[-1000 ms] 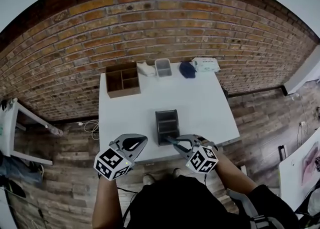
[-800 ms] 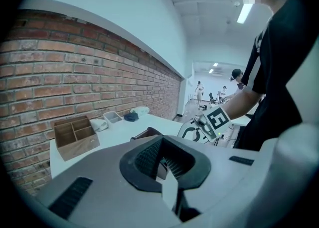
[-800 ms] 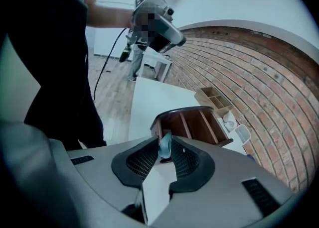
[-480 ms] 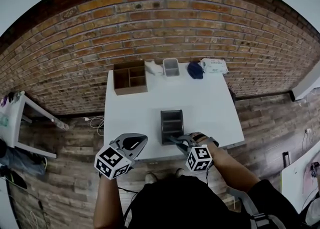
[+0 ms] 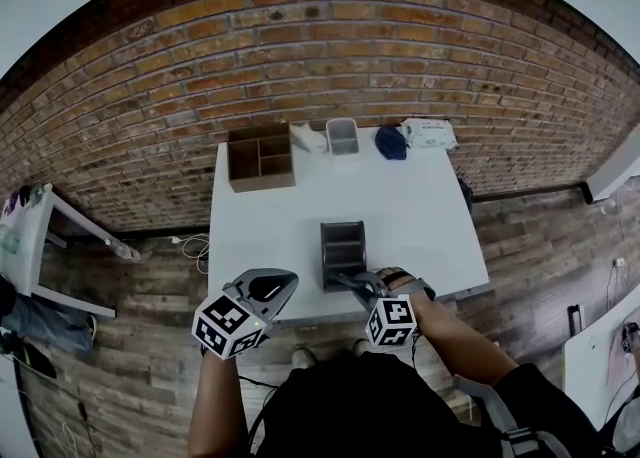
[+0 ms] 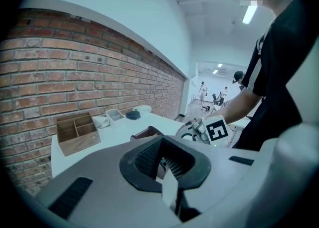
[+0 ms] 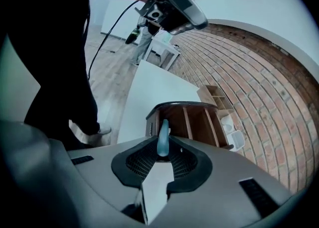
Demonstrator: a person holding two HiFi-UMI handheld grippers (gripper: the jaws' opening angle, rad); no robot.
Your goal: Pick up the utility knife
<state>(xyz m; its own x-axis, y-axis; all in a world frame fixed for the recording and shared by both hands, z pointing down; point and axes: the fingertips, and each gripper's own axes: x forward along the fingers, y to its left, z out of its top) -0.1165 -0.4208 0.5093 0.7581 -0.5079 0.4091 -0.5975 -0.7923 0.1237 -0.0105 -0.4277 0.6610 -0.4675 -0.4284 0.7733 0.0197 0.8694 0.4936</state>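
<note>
A light-blue utility knife (image 7: 163,136) sticks up between the jaws of my right gripper (image 7: 162,148), which is shut on it. In the head view this right gripper (image 5: 347,283) sits at the table's front edge, just in front of a dark compartment organizer (image 5: 342,242). In the right gripper view the organizer (image 7: 195,120) lies straight beyond the knife. My left gripper (image 5: 287,279) hovers at the front edge to the left of the organizer. Its pads meet and nothing is between them.
On the white table (image 5: 410,208), along the brick wall, stand a wooden divided box (image 5: 260,158), a clear bin (image 5: 342,135), a dark cloth (image 5: 391,141) and a white wipes pack (image 5: 429,132). A white stool (image 5: 30,246) is off to the left on the wooden floor.
The right gripper has drawn slightly back toward the front edge with the knife. The head view shifted a little. The left gripper has hardly moved.
</note>
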